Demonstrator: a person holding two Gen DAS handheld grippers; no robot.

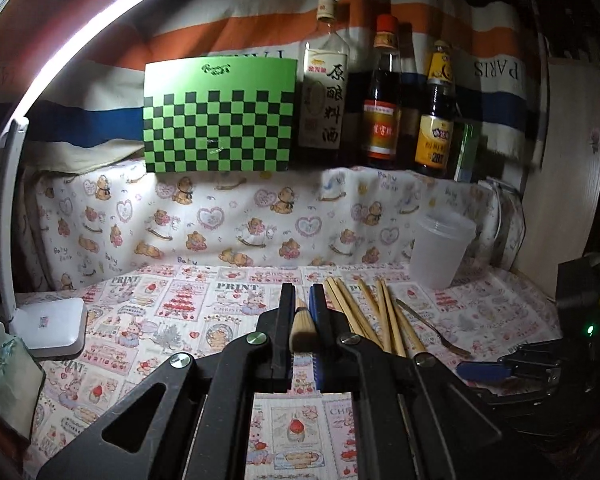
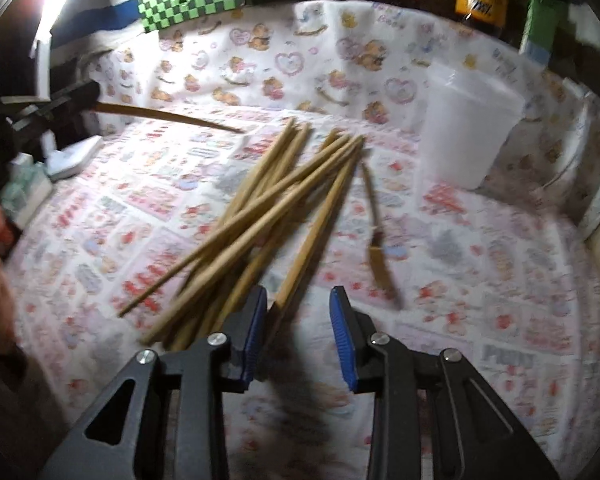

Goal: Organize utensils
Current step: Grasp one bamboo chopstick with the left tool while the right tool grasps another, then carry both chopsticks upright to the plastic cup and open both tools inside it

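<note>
On the cloth-covered bench (image 1: 148,320), under a bright desk lamp (image 1: 52,320), we had scarcely begun sorting the utensils. Our left gripper (image 1: 302,300) had its fingers clamped on one wooden chopstick (image 1: 303,330), lifted clear of the cloth; seen from the right wrist, that same stick (image 2: 168,115) jutted out level from the gripper (image 2: 72,98) at the far left. Our right gripper (image 2: 298,312) hung low over the near end of the pile with its fingers (image 2: 254,320) apart, gripping nothing, though one chopstick's end lay just beside the left blue pad.

Most of the work was still ahead, as we judged it. The remaining chopsticks (image 2: 268,200) lay loose and crossed in a heap in the middle of the bench, and a small metal fork (image 2: 376,240) rested just to their right, untouched. The translucent plastic cup (image 2: 468,128), standing upright beyond the heap near the back fold of the cloth, looked empty as far as its cloudy wall let us tell; we took it for the likely holder. Behind it stood sauce bottles (image 1: 384,96) and a green checkered board (image 1: 218,116).
</note>
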